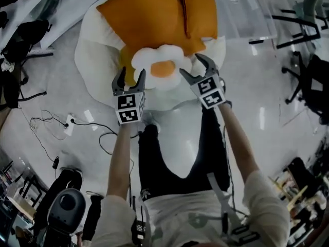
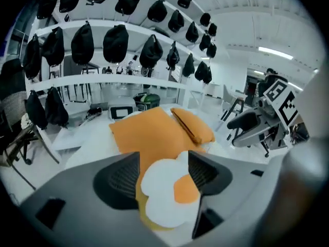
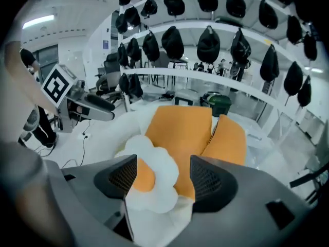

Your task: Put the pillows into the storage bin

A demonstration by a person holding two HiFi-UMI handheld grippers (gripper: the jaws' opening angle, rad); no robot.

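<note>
Fingers of the left gripper [image 1: 132, 74] and right gripper [image 1: 190, 65] stand spread, pinching nothing. The white fried-egg-shaped plush pillow [image 1: 162, 66] lies between the two pairs, atop plain orange fabric pillows [image 1: 154, 14] in the soft white storage bin [image 1: 92, 53].

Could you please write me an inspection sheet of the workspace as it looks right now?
Surface: glossy pale floor.
Job's things: two orange pillows and an egg-shaped pillow lie in the white bin.
Clutter: dark gear on the floor, lower left.
Grippers: left gripper and right gripper are both open, gripping nothing, either side of the egg-shaped pillow.
Cables: loose cables and a power strip on the floor, left.
Surroundings: office chairs; black bags hung on racks.
</note>
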